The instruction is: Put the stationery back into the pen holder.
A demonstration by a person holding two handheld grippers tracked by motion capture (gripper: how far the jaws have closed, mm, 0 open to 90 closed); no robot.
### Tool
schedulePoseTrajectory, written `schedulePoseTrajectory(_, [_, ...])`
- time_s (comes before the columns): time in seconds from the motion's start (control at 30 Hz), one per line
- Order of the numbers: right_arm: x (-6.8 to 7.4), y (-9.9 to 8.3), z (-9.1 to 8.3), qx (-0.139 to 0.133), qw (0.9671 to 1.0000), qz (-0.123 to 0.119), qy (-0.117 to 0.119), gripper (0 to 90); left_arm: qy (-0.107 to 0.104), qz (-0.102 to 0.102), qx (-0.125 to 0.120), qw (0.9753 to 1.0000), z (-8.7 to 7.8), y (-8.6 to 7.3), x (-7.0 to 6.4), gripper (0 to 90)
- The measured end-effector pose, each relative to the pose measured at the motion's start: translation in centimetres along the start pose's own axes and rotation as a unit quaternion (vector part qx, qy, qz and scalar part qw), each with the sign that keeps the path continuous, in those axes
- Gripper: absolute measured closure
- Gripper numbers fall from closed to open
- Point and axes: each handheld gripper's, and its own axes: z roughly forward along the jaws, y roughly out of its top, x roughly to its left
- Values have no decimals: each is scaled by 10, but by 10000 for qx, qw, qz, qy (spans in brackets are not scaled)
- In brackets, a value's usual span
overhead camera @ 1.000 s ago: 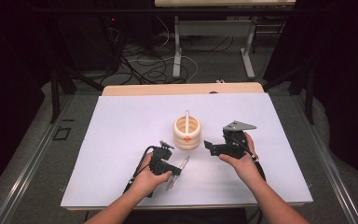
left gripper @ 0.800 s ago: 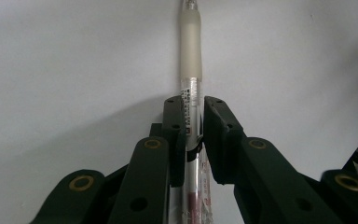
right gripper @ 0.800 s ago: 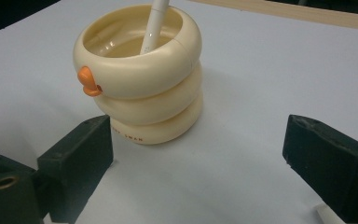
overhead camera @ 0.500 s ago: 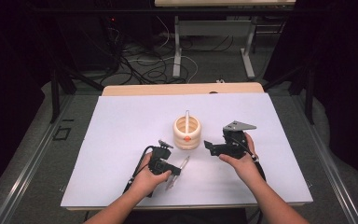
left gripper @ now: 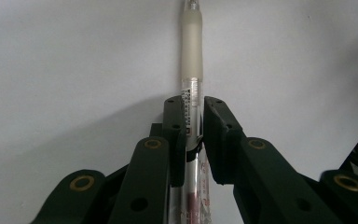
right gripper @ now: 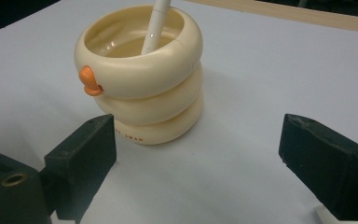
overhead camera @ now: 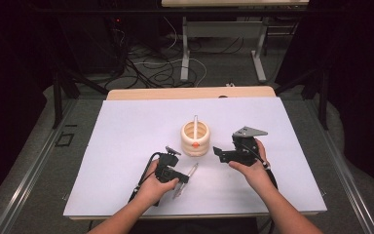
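A cream ring-shaped pen holder [overhead camera: 195,138] [right gripper: 144,79] with an orange beak stands mid-table, with one white pen [right gripper: 156,25] upright inside it. My left gripper [overhead camera: 181,178] [left gripper: 191,114] lies low on the white table, its jaws shut on a clear pen [left gripper: 191,84] [overhead camera: 186,179] that has a frosted grip and lies flat on the surface. My right gripper [overhead camera: 217,151] [right gripper: 198,154] hovers just right of the holder, jaws wide open with nothing between them, pointing at the holder.
The white table top [overhead camera: 126,136] is bare around the holder. A wooden strip [overhead camera: 190,92] runs along its far edge. Cables and table legs lie on the floor beyond.
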Motion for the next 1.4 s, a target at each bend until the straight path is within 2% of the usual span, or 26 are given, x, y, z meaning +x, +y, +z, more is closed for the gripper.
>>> schedulePoseTrajectory(0.13, [0,0,0,-13,10000,-5,25,153,-1,-4,-56,10000,-1,0,-2,795])
schedulePoseTrajectory(0.17, [0,0,-1,-17,10000,-6,30,154,-11,62,-61,10000,-2,0,-2,795])
schedulePoseTrajectory(0.27, [0,1,-2,-63,10000,-15,29,159,-57,70,-136,9999,-4,1,-4,795])
schedulePoseTrajectory(0.3, [0,1,-2,-75,10000,-4,15,162,-51,165,-122,9998,-5,1,-3,795])
schedulePoseTrajectory(0.37, [-1,3,-4,-130,9999,30,-46,162,-66,93,-234,9997,-7,1,-6,795])
schedulePoseTrajectory(0.5, [-3,6,-9,-314,9994,72,-149,162,-114,178,-404,9990,-12,1,-8,795])
schedulePoseTrajectory(0.6, [-5,8,-13,-422,9989,140,-147,162,-145,202,-528,9983,-16,2,-9,795])
schedulePoseTrajectory(0.63, [-6,8,-13,-437,9988,171,-100,162,-154,296,-537,9980,-17,2,-9,795])
schedulePoseTrajectory(0.7, [-8,9,-14,-472,9986,208,-96,164,-166,256,-644,9975,-20,2,-11,795])
schedulePoseTrajectory(0.93, [-7,10,-16,-534,9983,249,-47,185,-180,344,-1045,9938,-27,2,-11,794])
schedulePoseTrajectory(1.07, [-5,12,-18,-598,9978,287,17,209,-200,306,-1261,9913,-30,2,-12,795])
schedulePoseTrajectory(1.1, [-4,13,-18,-609,9976,321,35,212,-213,362,-1298,9906,-32,2,-11,795])
schedulePoseTrajectory(1.2, [0,14,-19,-617,9968,483,170,217,-272,382,-1450,9883,-34,2,-11,795])
schedulePoseTrajectory(1.4, [8,18,-22,-664,9957,478,432,257,-397,331,-1676,9845,-40,2,-12,795])
